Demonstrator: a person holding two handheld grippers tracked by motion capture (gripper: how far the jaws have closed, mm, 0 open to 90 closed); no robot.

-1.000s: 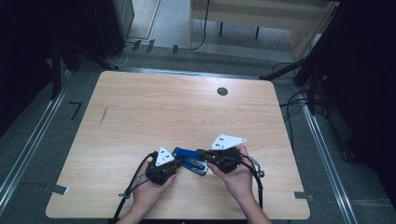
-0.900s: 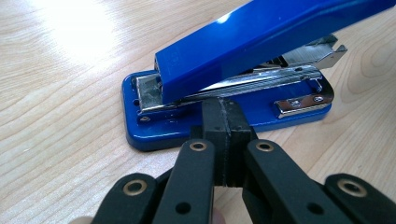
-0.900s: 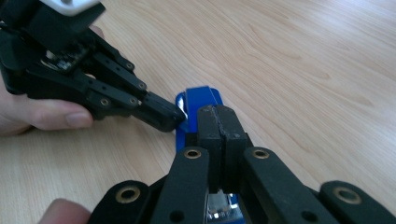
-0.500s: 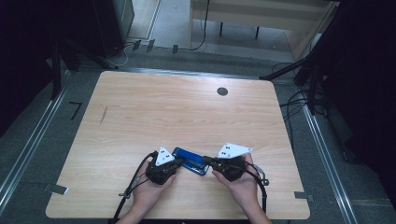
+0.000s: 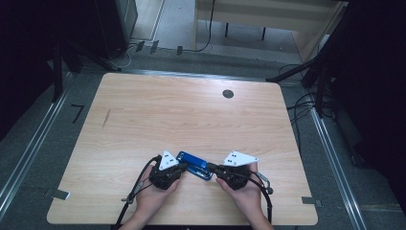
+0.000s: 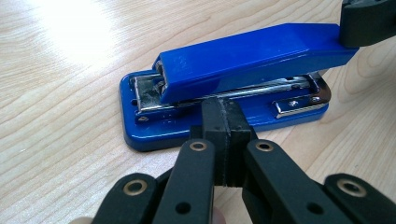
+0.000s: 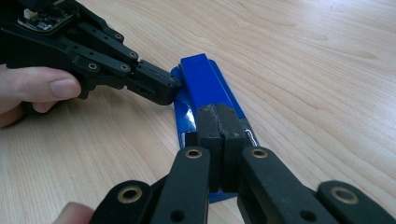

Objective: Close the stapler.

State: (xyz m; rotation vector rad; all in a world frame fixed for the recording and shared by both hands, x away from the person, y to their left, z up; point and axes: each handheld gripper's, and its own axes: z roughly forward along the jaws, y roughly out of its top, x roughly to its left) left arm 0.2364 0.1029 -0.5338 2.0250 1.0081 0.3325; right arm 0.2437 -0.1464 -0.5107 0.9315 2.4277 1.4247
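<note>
Bare table [image 5: 191, 115] lies open beyond the stapler [image 5: 195, 164].

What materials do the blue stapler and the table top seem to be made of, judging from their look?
Stapler: glossy blue body, probably painted metal or hard plastic; it reflects light. Its inner rail looks like bare polished metal, silvery and shiny. Table top: light wood grain with a smooth, slightly glossy finish, perhaps laminate; the glare patch suggests this.

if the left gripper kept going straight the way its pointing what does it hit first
The blue stapler. The left gripper, jaws shut, points at its long side, tips at the base under the raised top arm; whether they already touch is hard to tell.
</note>
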